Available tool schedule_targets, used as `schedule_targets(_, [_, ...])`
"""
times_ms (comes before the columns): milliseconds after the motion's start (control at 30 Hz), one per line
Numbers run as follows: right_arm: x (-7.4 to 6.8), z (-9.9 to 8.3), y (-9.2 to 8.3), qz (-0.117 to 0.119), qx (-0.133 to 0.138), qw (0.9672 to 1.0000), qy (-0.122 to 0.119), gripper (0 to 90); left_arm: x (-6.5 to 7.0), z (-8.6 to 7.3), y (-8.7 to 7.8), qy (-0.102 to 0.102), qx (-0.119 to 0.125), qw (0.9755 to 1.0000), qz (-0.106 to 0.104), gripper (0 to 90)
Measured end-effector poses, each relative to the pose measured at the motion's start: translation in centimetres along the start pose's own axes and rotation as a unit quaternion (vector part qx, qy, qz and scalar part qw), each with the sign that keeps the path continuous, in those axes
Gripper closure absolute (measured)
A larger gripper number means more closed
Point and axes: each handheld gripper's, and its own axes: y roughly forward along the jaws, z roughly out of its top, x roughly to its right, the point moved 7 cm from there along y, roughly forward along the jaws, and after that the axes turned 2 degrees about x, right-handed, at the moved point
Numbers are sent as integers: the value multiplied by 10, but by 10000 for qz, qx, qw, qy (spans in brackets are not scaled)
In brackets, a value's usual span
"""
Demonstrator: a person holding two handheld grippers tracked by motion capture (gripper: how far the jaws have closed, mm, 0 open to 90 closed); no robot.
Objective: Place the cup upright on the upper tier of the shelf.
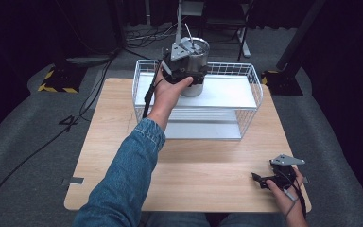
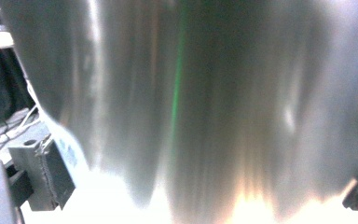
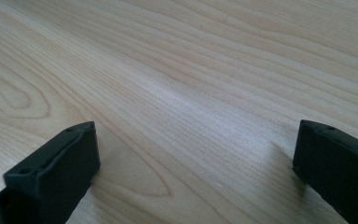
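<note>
A shiny steel pot (image 1: 204,56) with a thin rod sticking up out of it is at the upper shelf of a white wire rack (image 1: 257,90) at the table's far side. My left gripper (image 1: 187,74) is against the pot's near side, shut on it. In the left gripper view the pot's steel wall (image 2: 205,93) spans the space between the two jaws, and the gripper (image 2: 200,186) reaches around it. My right gripper (image 1: 261,181) rests low at the table's front right, open, with bare wood between its jaws (image 3: 196,158).
The wooden table (image 1: 203,175) carries the two-shelf rack along its far edge. Dark stands, cables and a chair base are on the grey floor behind the table. A denim sleeve (image 1: 123,184) crosses the table's left half.
</note>
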Motion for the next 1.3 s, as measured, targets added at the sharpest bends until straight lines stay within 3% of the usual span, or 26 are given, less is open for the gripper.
schedule_targets(633, [0,0,0,2,0,10000,1,5,1,-1,0,-44,-5,10000,11,34])
schedule_targets(833, [0,0,0,-1,1,10000,-2,5,2,0,0,5,193,9997,145,24])
schedule_targets(1000, [0,0,0,1,1,10000,-2,5,2,0,-1,-28,131,9997,226,22])
schedule_targets(1100, [0,0,0,1,1,10000,0,5,2,0,-3,69,22,9997,219,11])
schedule_targets(1200, [0,0,0,2,0,10000,-2,5,3,-1,-5,316,-40,9992,245,2])
schedule_targets(1300, [0,0,0,2,0,10000,0,5,3,0,-6,295,-36,9991,311,0])
